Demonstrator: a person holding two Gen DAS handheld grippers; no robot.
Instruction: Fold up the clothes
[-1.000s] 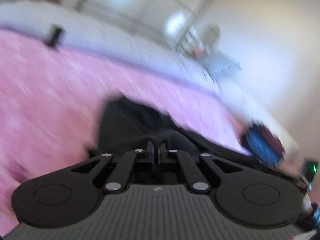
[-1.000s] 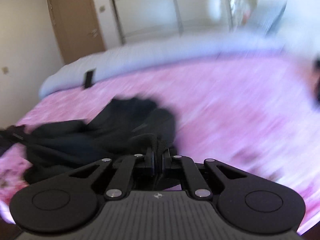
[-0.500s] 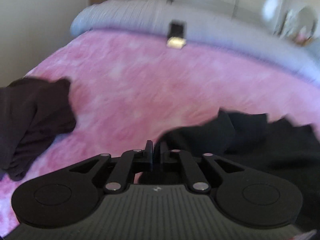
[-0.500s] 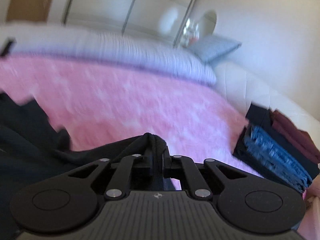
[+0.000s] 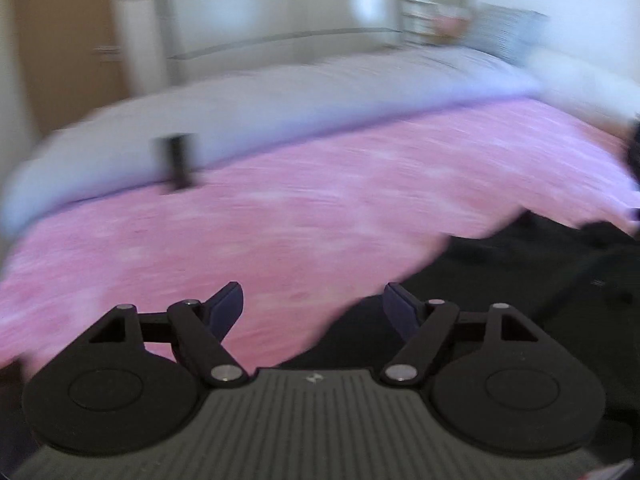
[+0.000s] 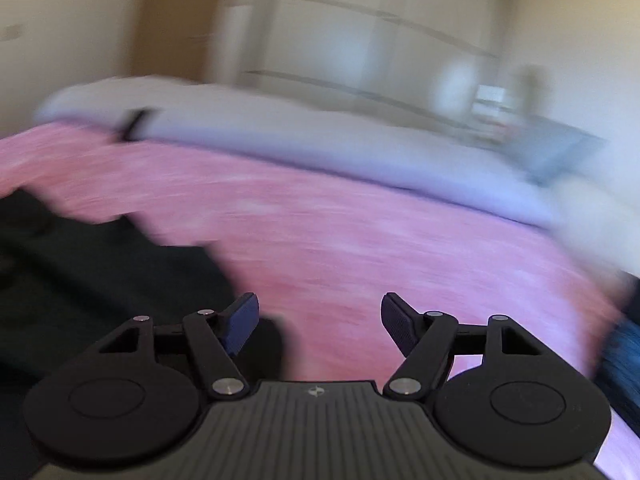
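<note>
Left wrist view: the left gripper (image 5: 313, 304) and right gripper (image 6: 318, 314) hang over the pink blanket (image 5: 320, 216), jaws opening with nothing between them, the dark garment (image 5: 500, 280) lying spread below, apparently laid out flat for folding.

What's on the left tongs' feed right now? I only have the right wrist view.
Observer: The left tongs are opening, with nothing between the pads.
Operator: Where's the black garment there?
Observer: The black garment lies low and right on the pink blanket.
Operator: Anything else on the bed?
Observer: A small dark object, too blurred to identify, stands at the blanket's far edge against the pale duvet.
</note>
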